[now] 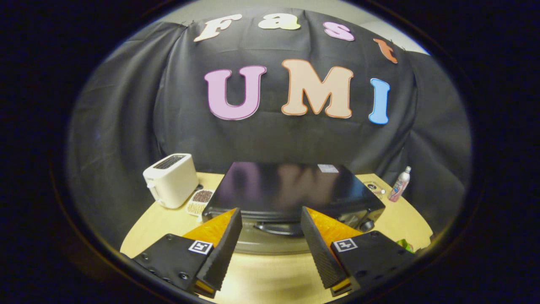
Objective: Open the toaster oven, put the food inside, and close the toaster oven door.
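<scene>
A black toaster oven [287, 188] with a glossy top stands on the round wooden table [270, 274], just beyond my fingers. Its door handle [276, 228] shows between the fingertips, near the top of the front face, and the door [270, 245] looks shut. Knobs [366, 225] sit at the oven's right front. My gripper [271, 211] hovers open above the front of the oven, with a wide gap and nothing held. A small white tray of food [200, 202] lies left of the oven, next to the toaster.
A white pop-up toaster [171, 179] stands at the back left of the table. Right of the oven are a small clear item [373, 188] and a pink-labelled bottle [399, 184]. Something green [405, 245] lies by the right finger's base.
</scene>
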### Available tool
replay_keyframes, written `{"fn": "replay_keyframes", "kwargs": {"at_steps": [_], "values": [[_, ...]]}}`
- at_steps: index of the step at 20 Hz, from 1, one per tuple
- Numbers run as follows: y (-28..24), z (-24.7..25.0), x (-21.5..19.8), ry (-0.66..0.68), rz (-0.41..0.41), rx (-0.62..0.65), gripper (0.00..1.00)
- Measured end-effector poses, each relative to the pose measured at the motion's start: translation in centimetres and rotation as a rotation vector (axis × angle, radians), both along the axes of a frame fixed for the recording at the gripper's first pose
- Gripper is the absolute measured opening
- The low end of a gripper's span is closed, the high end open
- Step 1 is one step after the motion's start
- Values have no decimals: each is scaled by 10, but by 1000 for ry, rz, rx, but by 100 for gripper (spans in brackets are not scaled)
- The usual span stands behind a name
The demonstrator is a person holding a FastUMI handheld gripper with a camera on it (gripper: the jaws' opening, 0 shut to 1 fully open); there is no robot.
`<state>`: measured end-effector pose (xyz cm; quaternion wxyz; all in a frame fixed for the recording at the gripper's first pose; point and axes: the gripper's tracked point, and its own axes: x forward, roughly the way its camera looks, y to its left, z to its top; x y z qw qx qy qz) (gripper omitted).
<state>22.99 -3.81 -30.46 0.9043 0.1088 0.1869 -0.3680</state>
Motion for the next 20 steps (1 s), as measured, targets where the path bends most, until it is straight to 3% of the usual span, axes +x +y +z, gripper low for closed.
{"fn": "replay_keyframes", "kwargs": {"at_steps": [3,6,10,16,20], "values": [[-20,-27,5,31,-8,14,88],[-19,-34,5,-79,-4,74,88],[-19,-33,-21,-120,-34,45,88],[1,-35,-47,-60,-60,58,88],[25,-47,-77,-40,-113,140,88]]}}
